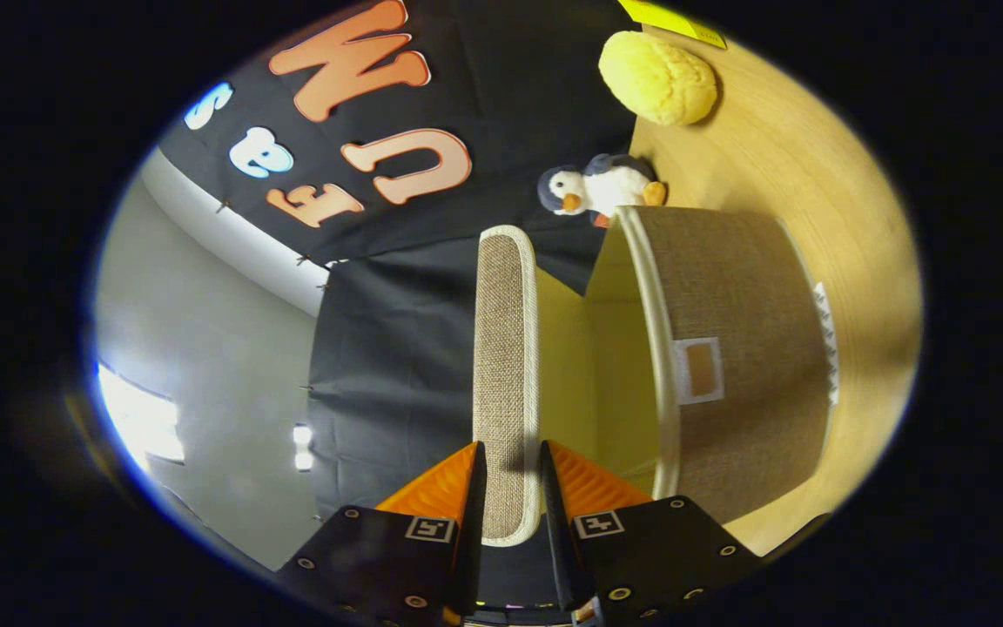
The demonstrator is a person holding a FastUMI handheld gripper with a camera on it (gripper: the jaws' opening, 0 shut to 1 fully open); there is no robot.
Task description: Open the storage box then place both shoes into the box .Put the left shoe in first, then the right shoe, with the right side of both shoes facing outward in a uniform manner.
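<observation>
The view is rolled on its side, so the wooden table runs up along one side. The storage box is brown woven fabric with a cream rim and a small label pocket on its front. Its yellow inside shows through the open mouth. The box's lid, brown with a cream border, is swung up and away from the rim. My gripper is shut on the lid's free edge, one orange finger pressing on each face.
A plush penguin stands on the table just behind the box. A round yellow plush ball lies farther back, near a yellow tag. Black cloth walls off the booth behind the lid, with a pale wall beyond it.
</observation>
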